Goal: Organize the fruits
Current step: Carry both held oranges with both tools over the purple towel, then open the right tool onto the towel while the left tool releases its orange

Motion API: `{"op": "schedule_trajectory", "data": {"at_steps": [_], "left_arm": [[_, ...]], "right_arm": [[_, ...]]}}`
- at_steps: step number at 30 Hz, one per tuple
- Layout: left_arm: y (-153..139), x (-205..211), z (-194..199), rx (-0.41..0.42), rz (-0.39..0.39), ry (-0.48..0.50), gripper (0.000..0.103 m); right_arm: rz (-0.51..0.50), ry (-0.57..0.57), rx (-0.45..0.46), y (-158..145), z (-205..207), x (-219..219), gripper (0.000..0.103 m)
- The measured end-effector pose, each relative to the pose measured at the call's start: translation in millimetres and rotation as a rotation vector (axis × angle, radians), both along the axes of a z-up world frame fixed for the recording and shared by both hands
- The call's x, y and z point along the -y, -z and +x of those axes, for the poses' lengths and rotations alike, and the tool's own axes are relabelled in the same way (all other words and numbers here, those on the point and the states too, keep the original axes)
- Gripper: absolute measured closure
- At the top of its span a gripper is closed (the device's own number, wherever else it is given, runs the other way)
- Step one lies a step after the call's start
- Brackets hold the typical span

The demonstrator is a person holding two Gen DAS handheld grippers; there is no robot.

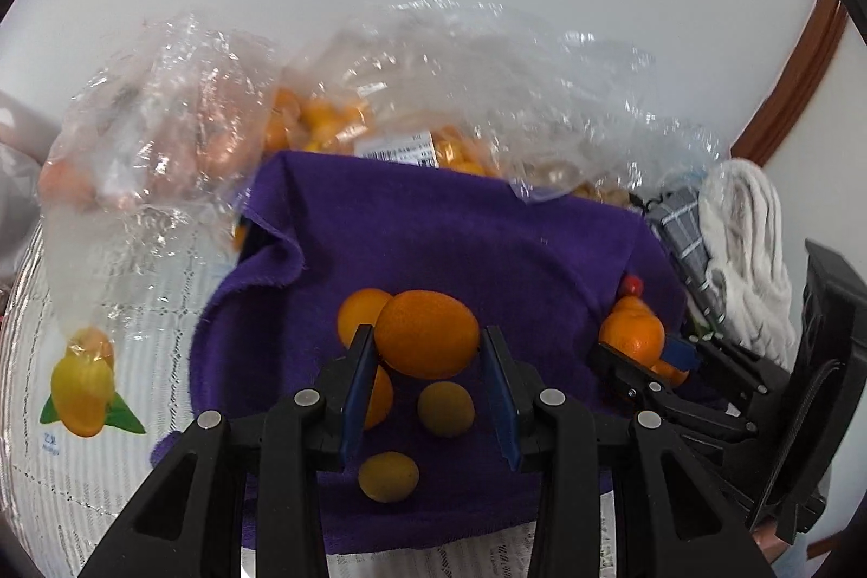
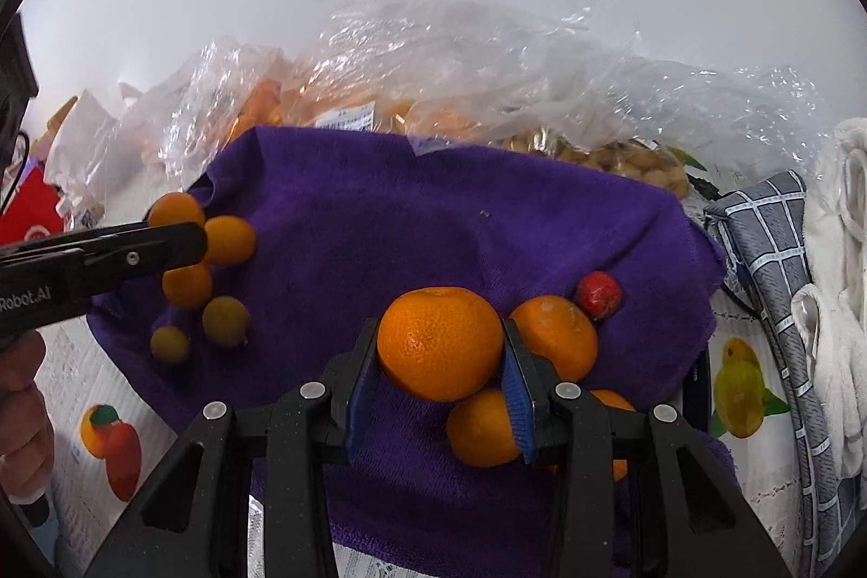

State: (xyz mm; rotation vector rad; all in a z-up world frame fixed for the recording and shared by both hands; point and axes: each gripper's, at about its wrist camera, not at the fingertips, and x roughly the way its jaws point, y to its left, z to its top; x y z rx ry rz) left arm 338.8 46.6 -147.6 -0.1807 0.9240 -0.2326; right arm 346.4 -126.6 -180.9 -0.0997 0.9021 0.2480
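Right wrist: dimpled round orange (image 2: 440,344), fuzzy purple towel (image 2: 433,220)

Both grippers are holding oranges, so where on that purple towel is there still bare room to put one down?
The middle of the purple towel is bare, between the small fruit cluster on one side and the oranges and red fruit on the other. Its far edge is crowded by plastic bags.

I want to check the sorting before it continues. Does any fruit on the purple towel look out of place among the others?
Yes. One small red fruit lies at the right edge of the purple towel, beside the oranges. It is the only red one there; the other fruits on the towel are orange or dull yellow-green.
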Motion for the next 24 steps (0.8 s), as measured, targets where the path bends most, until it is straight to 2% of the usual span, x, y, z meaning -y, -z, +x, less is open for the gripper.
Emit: {"op": "schedule_trajectory", "data": {"at_steps": [6,11,15,21,24], "left_arm": [[7.2,8.8,2.5,-0.005,0.045,0.008,0.066],[8.0,8.7,4.0,-0.006,0.033,0.004,0.066],[8.3,8.0,2.6,0.009,0.049,0.002,0.066],[6.8,3.7,2.5,0.005,0.024,-0.001,0.066],[5.3,2.5,2.0,0.003,0.02,-0.001,0.061]], "right_arm": [[0.001,-0.004,-0.012,5.5,-0.2,1.6,0.061],[0.028,0.001,-0.011,4.7,-3.1,7.1,0.061],[0.033,-0.009,-0.009,3.5,-7.2,7.7,0.055],[0.05,-0.003,-0.008,1.6,-9.6,10.9,0.055],[0.056,0.008,0.007,-6.2,-12.1,13.0,0.055]]}}
